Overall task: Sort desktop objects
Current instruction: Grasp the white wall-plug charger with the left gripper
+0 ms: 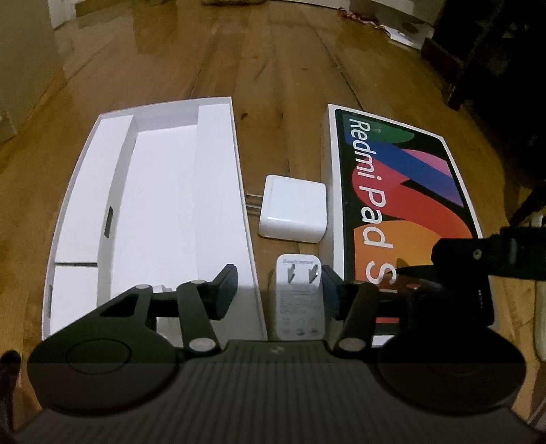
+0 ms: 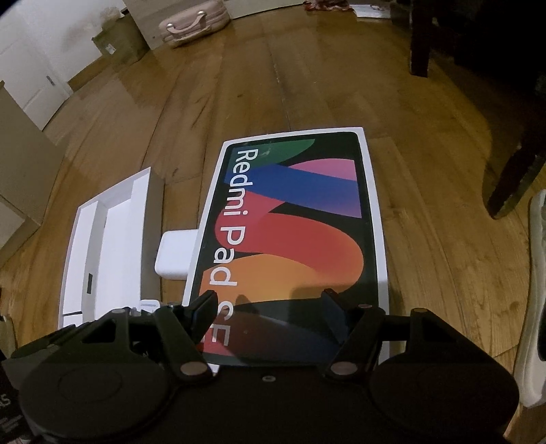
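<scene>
A white plug adapter (image 1: 300, 300) lies prongs-up on the wooden floor between the fingers of my left gripper (image 1: 278, 290). The right finger (image 1: 329, 290) sits at its edge, while the left finger stands off it with a gap, so the gripper is open. Just beyond lies a white cube charger (image 1: 293, 213). An open white box tray (image 1: 85, 191) is on the left and a colourful Redmi Pad box lid (image 1: 402, 191) on the right. My right gripper (image 2: 269, 314) hovers open over the near end of that lid (image 2: 290, 222), with nothing between its fingers.
Everything rests on a wooden floor (image 2: 307, 85). Dark furniture legs (image 2: 419, 41) stand at the far right. A pink case (image 2: 194, 20) and cardboard boxes (image 2: 20, 164) are at the far left. A white object (image 2: 535, 290) lies at the right edge.
</scene>
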A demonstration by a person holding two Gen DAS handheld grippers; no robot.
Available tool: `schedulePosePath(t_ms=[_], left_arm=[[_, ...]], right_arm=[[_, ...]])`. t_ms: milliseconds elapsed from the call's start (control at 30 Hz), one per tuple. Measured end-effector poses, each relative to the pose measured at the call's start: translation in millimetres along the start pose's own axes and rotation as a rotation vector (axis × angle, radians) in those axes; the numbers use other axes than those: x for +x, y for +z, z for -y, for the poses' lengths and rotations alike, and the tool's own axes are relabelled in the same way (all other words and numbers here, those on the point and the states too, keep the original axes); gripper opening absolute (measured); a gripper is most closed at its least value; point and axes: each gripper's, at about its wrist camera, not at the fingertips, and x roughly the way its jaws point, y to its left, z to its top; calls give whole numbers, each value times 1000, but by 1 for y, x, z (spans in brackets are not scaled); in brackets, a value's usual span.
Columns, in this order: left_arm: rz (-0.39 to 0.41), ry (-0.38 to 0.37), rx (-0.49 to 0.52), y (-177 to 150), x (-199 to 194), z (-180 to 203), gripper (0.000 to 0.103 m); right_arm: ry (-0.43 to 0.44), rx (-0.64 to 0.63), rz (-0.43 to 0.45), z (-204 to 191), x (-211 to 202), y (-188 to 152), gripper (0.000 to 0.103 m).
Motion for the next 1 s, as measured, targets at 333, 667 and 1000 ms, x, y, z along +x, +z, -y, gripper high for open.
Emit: schedulePosePath(t_ms=[333,667,1000], left_arm=[[4,31,58,-2,-8,4,30],[17,-1,63,-4,-21,4,26],[14,14,183,-8,-24,31,26]], right_arm=[[-6,1,1,-1,-1,0,72],[-8,1,-2,-3,-2,0,72],[5,16,-2,-3,-3,-1,73]])
